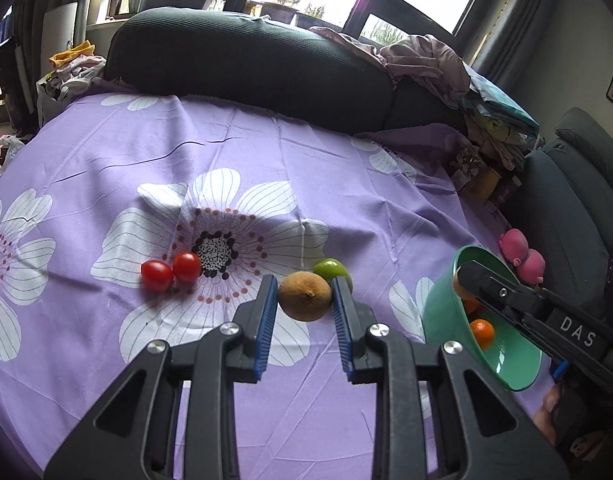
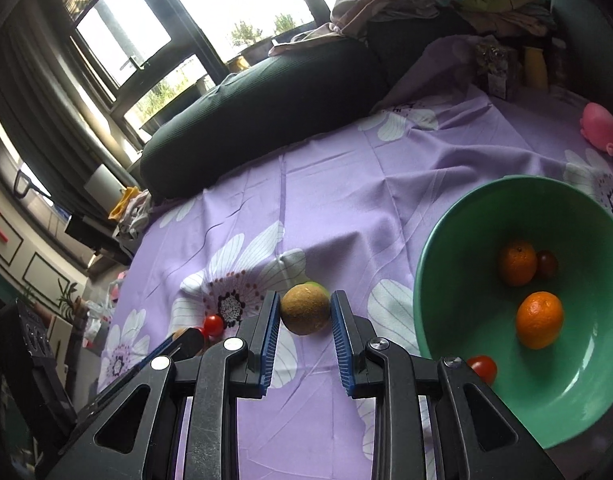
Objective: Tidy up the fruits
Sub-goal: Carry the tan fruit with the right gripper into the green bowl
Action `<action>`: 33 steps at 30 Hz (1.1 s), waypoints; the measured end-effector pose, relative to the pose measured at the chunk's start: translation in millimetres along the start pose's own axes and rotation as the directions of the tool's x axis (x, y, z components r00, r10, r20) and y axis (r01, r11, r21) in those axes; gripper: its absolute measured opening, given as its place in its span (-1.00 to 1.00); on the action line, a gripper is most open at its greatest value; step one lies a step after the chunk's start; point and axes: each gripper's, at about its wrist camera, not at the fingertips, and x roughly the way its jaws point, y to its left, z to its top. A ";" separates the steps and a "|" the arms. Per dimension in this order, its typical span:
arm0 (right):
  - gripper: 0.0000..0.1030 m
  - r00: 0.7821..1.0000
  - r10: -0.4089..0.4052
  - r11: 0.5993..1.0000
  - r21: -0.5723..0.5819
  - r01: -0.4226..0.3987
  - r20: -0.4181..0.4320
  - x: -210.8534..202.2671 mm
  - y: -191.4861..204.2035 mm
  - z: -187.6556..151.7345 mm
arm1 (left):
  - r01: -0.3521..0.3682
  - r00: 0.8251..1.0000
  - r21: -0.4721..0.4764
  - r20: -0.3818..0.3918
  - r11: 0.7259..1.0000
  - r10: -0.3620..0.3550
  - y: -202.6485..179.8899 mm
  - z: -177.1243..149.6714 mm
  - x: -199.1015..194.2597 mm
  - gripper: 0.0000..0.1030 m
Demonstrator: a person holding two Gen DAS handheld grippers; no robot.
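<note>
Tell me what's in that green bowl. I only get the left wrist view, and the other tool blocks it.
Observer: The right wrist view looks into the green bowl: a near orange, a far orange and a red tomato by the near rim.
Operator: Anything else?
Observer: A small dark fruit sits against the far orange.
Operator: Is that other tool empty?
Observer: No, the right gripper has a second brown fruit pinched between its fingers.

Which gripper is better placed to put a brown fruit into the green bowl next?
Probably right. The right gripper has a brown fruit between its pads, with the bowl beside it. The left gripper, also around a brown fruit, sits farther over the cloth.
</note>
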 end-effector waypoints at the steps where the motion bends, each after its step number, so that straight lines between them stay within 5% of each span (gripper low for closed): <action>1: -0.46 1.000 -0.008 1.000 0.002 0.008 0.013 -4.1 -3.5 1.8 | 0.015 1.000 0.017 0.005 1.000 -0.015 -7.1 -1.3 -2.0 -0.47; 14: -0.46 0.981 -0.153 0.979 0.154 0.135 0.116 -52.0 -77.5 14.2 | 0.181 0.983 0.211 -0.052 0.961 -0.174 -111.2 -6.2 17.5 -0.47; 21: -0.45 0.965 -0.240 0.947 0.246 0.209 0.103 -62.4 -117.7 13.7 | 0.263 0.963 0.268 -0.139 0.927 -0.233 -157.1 -15.9 41.6 -0.47; 33: -0.45 0.943 -0.332 0.904 0.290 0.314 0.015 -55.2 -146.3 9.4 | 0.324 0.927 0.313 -0.293 0.893 -0.234 -191.2 -38.1 78.0 -0.47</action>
